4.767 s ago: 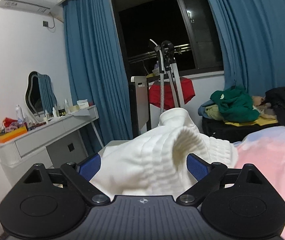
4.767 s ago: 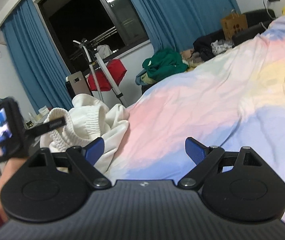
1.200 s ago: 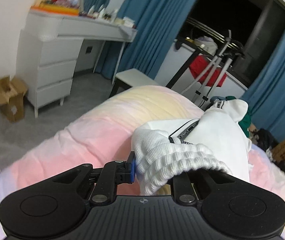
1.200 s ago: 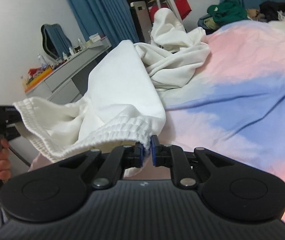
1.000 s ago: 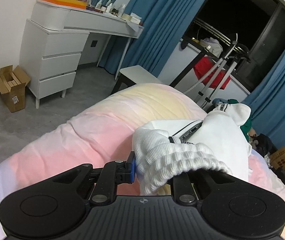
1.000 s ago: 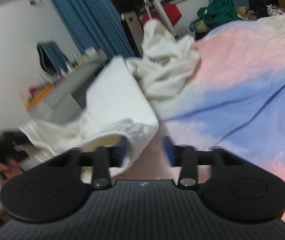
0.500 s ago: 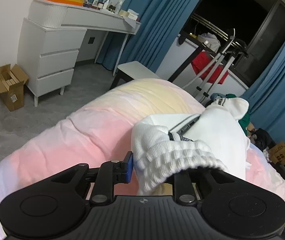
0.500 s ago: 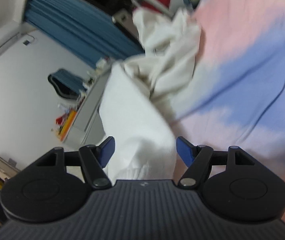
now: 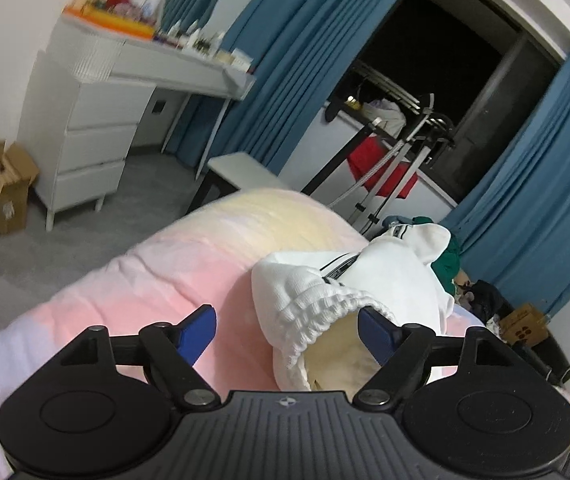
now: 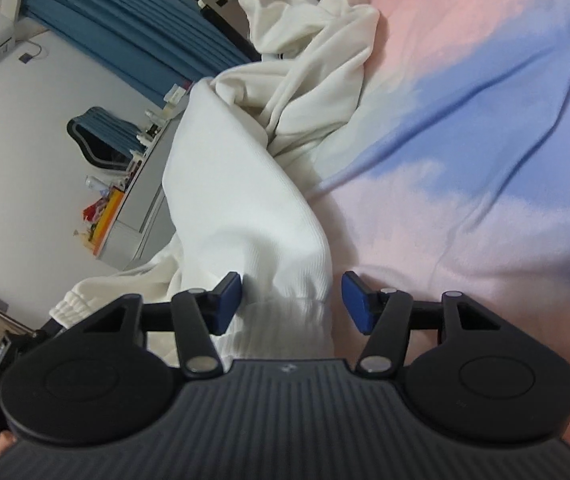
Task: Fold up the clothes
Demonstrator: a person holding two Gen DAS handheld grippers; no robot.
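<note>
Both the left gripper (image 9: 287, 330) and right gripper (image 10: 292, 302) were wide open, gripping nothing. White sweatpants (image 10: 241, 184) lay bunched on the duvet (image 10: 485, 140). I'd pinch the elastic waistband (image 9: 317, 312) evenly.

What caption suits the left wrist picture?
Open left hand-held gripper around the ribbed waistband of a white garment on a pastel bedspread.

A home bedroom at night: a bed (image 9: 173, 280) in pastel bedding, blue curtains (image 9: 297, 60) framing a dark window (image 9: 437, 72), and a white dressing desk (image 9: 97, 120) crowded with bottles.
</note>
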